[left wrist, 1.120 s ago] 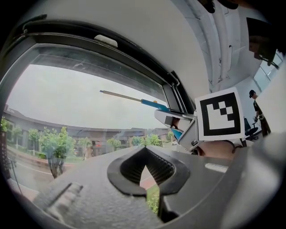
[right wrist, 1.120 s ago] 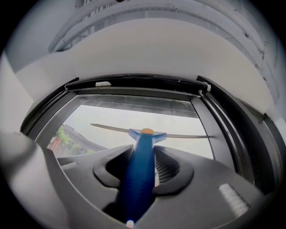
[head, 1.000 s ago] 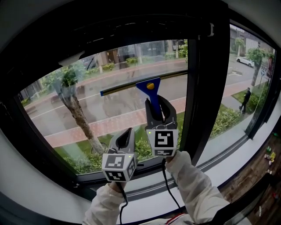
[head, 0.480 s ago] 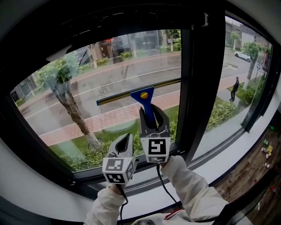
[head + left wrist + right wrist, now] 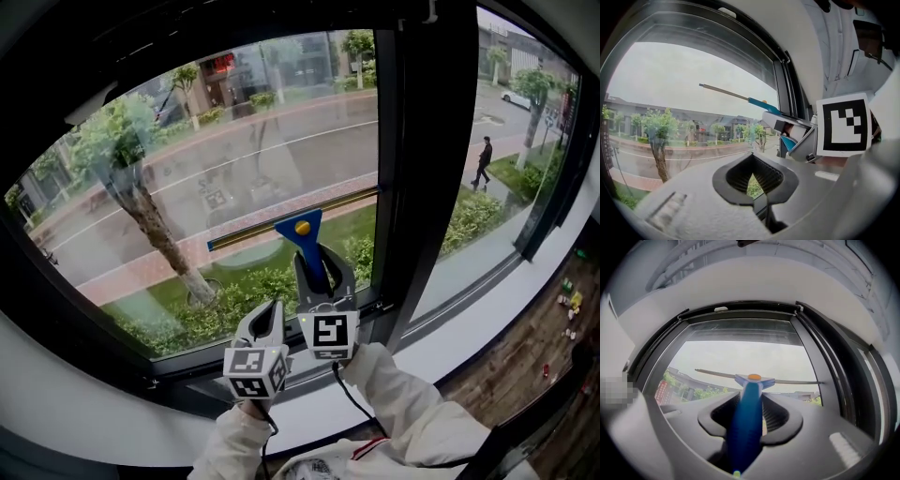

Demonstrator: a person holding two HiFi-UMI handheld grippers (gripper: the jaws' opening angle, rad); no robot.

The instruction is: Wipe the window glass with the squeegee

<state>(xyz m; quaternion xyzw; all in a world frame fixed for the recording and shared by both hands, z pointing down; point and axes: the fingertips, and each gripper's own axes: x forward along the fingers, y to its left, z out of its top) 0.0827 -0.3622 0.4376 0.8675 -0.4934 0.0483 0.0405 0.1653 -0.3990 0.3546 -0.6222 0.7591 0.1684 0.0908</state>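
Nearest the camera, two pale sleeves (image 5: 398, 389) are seen rising to the sill. The left tool (image 5: 752, 177) is held low beside the right one, close to the lower window frame (image 5: 178, 375). Its jaws are pressed together with nothing between them, and no part in the wiping is taken by it.

The right tool (image 5: 749, 412) is clamped on the blue handle of the squeegee (image 5: 300, 230), which is pinched firmly between both jaws and pointed up at the pane. The rubber blade is laid against the window glass (image 5: 234, 131) and runs slightly tilted, with its left end lower. Its right end is brought just beside the dark mullion (image 5: 417, 141).

Compared with a second ago, the blade has been drawn from the middle of the pane down to its lower part, and both tools have been lowered with it. From this it is judged that a downward stroke is nearly finished, with only a short band of glass left above the frame. The left part of the pane is judged still to be wiped.

Beyond the glass, a tree (image 5: 117, 150), a road and a walking person (image 5: 484, 161) can be made out.
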